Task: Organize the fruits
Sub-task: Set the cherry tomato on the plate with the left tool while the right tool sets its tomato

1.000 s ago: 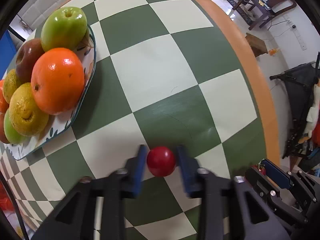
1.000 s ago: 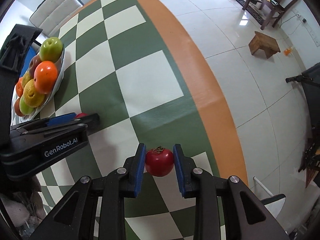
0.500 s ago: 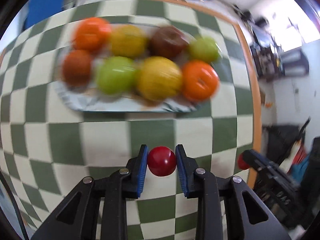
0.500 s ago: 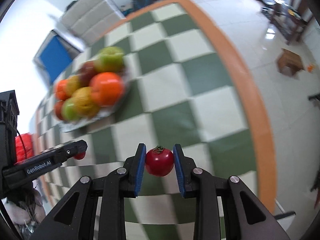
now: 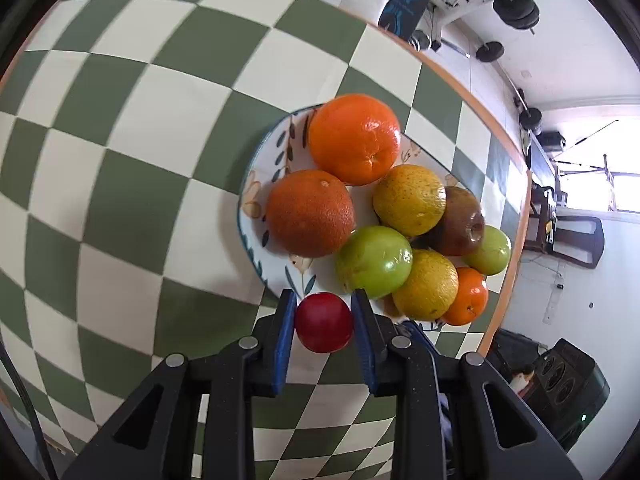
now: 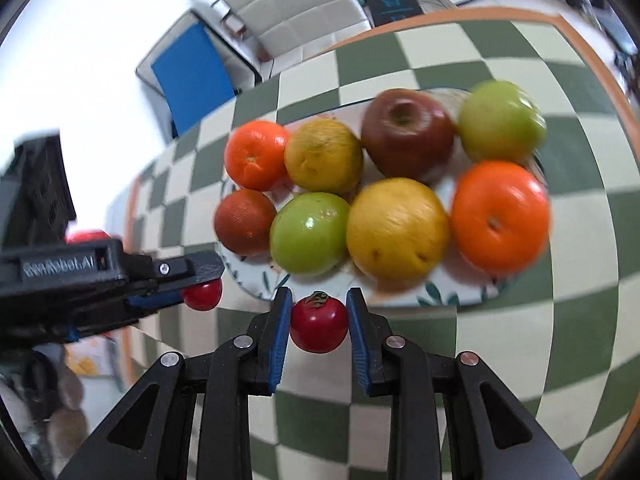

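Fruit first: my left gripper (image 5: 324, 322) is clamped on a smooth red fruit (image 5: 324, 322), my right gripper (image 6: 319, 323) on a red tomato w/ green calyx (image 6: 319, 323), both at the near rim of the floral plate (image 5: 256, 184) piled w/ oranges, apples. Green-cream checkered table (image 5: 132, 168), orange edge. Left view: gym gear by wall. Right view only: white chair (image 6: 292, 4), blue panel (image 6: 192, 76).

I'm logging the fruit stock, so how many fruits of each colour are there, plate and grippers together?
Orange: 3
Yellow: 2
Green: 2
Dark red-brown apple: 1
Small red, one in the left gripper, one in the right gripper: 2
Total: 10
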{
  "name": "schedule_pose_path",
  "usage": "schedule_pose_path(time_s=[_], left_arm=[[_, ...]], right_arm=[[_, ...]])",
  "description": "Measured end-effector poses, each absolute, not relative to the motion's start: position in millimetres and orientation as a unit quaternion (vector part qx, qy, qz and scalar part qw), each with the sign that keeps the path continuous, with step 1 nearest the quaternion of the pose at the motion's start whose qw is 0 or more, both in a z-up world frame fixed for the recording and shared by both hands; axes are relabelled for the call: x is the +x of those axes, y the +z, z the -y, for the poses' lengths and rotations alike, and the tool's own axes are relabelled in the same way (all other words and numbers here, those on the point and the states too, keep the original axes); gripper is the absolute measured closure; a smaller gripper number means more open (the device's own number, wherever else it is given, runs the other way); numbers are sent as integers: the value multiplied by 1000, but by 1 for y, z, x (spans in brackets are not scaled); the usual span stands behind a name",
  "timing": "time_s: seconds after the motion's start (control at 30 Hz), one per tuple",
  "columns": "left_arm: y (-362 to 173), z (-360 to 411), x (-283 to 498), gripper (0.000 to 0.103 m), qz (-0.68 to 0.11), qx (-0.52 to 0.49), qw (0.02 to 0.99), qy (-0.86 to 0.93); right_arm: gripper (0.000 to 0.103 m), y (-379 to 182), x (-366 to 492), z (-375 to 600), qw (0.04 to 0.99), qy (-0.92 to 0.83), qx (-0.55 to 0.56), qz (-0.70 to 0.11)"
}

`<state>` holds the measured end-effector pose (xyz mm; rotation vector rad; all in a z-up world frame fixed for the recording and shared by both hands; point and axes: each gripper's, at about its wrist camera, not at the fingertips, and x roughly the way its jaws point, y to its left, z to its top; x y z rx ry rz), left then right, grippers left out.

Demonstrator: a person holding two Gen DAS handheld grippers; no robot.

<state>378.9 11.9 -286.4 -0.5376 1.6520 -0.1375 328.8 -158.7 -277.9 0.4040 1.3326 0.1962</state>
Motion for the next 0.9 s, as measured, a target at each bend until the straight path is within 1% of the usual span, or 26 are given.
schedule_pose_path(time_s=[0.1,0.3,0.47,0.53,0.57,0.6,0.63,0.67,0.7,0.73,0.8,0.87,0.9], left_arm=[[-294,-9,382,77,-735,-224,637,-62],[-305,-8,385,76,-744,-212,631,-60],[-311,-8,385,71,-753,-206,623,-52],[-309,-7,384,68,-753,-203,623,-52],[-307,-7,384,64,-753,-197,626,-52],[-302,-7,383,61,-749,-185,633,-53],[-299,-5,382,59,-747,-175,639,-53],[-296,-4,381,57,-745,-162,645,-52],[-290,-3,378,53,-741,-142,654,-49],[-287,-2,376,50,-738,-132,660,-49],[-279,1,369,39,-729,-105,675,-45],[-270,3,359,36,-719,-83,689,-44],[-265,4,353,34,-712,-67,698,-39]], right_arm=[[73,-288,337,146,762,85,156,-623],[73,-296,342,146,765,78,144,-622],[70,-298,342,144,770,78,140,-618],[68,-297,341,146,769,78,147,-617],[66,-297,341,144,769,79,148,-617],[61,-294,338,146,769,80,149,-616],[54,-290,336,147,771,81,150,-614],[49,-284,332,149,774,79,149,-610],[38,-278,328,151,778,74,145,-607],[33,-270,323,154,784,69,141,-600],[32,-258,317,160,792,58,132,-593],[25,-248,310,169,797,42,121,-590],[17,-243,306,175,800,32,114,-588]])
